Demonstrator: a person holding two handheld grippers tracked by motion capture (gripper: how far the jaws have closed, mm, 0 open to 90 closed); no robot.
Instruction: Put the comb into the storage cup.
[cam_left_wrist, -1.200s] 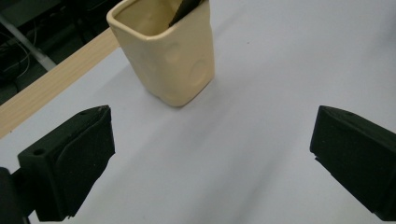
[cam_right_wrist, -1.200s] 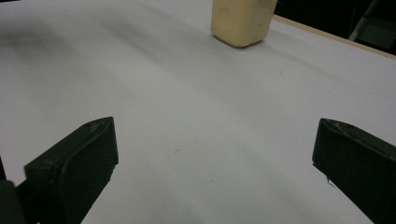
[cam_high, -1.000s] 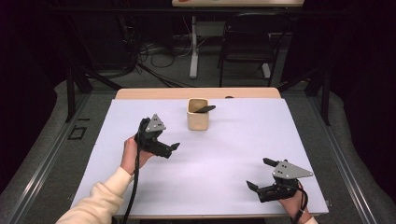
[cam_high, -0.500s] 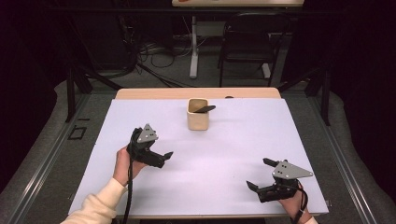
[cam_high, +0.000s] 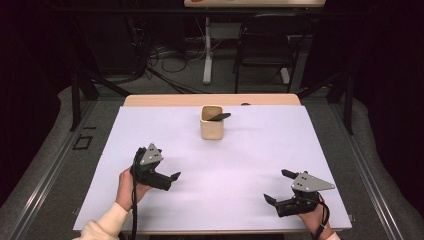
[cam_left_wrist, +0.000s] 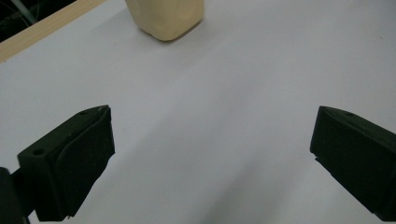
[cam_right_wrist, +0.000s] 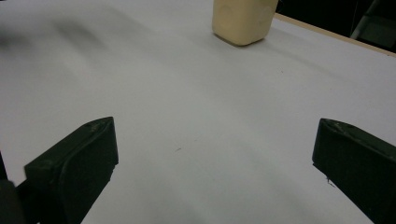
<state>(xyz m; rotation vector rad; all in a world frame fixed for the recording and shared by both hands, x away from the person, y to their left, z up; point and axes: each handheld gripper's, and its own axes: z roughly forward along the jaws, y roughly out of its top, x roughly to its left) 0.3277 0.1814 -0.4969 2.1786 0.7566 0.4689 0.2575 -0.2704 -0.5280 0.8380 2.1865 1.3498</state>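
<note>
so right now both grippers sit low near the front of the white table, nothing in either one. the left gripper is over the front left part with its jaws spread wide, and in the left gripper view there's just bare tabletop between them with the cup up ahead. the right gripper is down at the front right corner, jaws also wide apart and empty, resting at or just above the surface, can't tell which. the cream cup stands upright toward the back middle of the table, well apart from both grippers, and there's a dark utensil leaning in it with its end poking out over the rim to the right. my read is the cup and that utensil are what's being worked on, and the left gripper is nearer to it. if the next move is grabbing the utensil, i'd come in from above and to the right where the end sticks out, keep the jaws wide until they straddle it, and close on the flat part, not the tip. the cup looks light, so a sideways nudge could tip or slide it. steadying it with the other gripper wouldn't hurt.
</note>
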